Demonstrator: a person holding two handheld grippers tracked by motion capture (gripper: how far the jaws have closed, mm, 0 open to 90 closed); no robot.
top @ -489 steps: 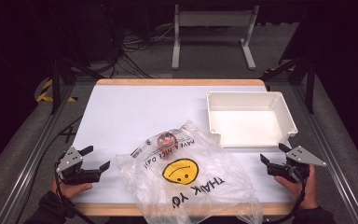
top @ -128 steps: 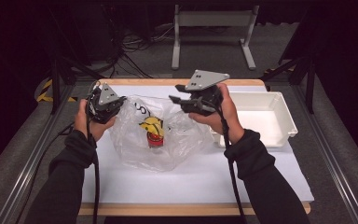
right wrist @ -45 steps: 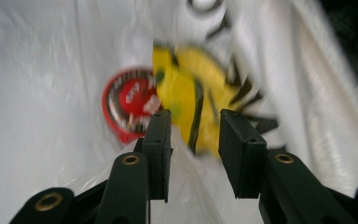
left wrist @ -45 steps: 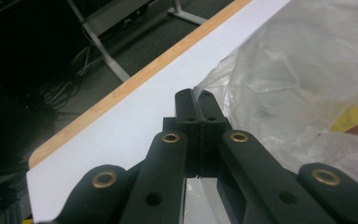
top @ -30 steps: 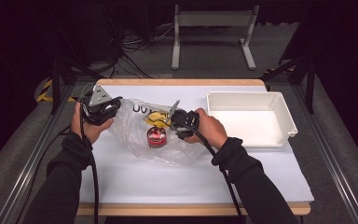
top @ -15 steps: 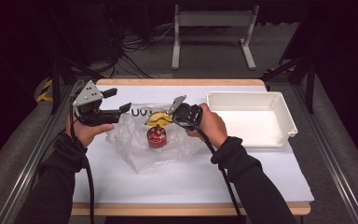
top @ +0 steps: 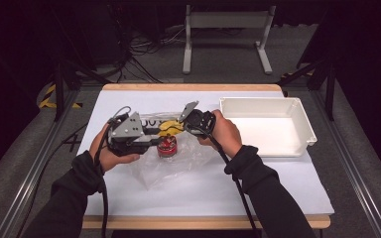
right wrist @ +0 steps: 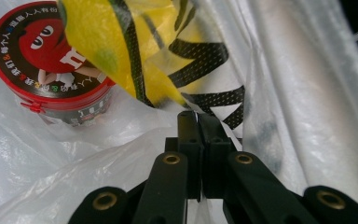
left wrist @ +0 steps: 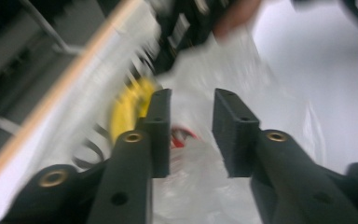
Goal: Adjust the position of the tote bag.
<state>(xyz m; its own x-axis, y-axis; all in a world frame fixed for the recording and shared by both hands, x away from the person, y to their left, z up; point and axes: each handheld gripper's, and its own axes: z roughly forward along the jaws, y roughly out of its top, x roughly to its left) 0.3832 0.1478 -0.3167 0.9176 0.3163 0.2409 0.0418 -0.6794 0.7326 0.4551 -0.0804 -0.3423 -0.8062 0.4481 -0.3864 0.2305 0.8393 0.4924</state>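
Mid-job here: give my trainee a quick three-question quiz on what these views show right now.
1. True or false: the right hand-held gripper is shut on the plastic bag.
2. What stands inside the bag? A) red-lidded candy tub B) banana C) mug
3. Which hand-held gripper has a gap between its jaws, pointing at the tub?

Key:
1. True; its jaws pinch the film.
2. A.
3. The left hand-held gripper; its jaws have just been closing, pads not pressing anything. The white tray sits apart.

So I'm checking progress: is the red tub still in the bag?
Inside: the red tub sits under the plastic bag film.
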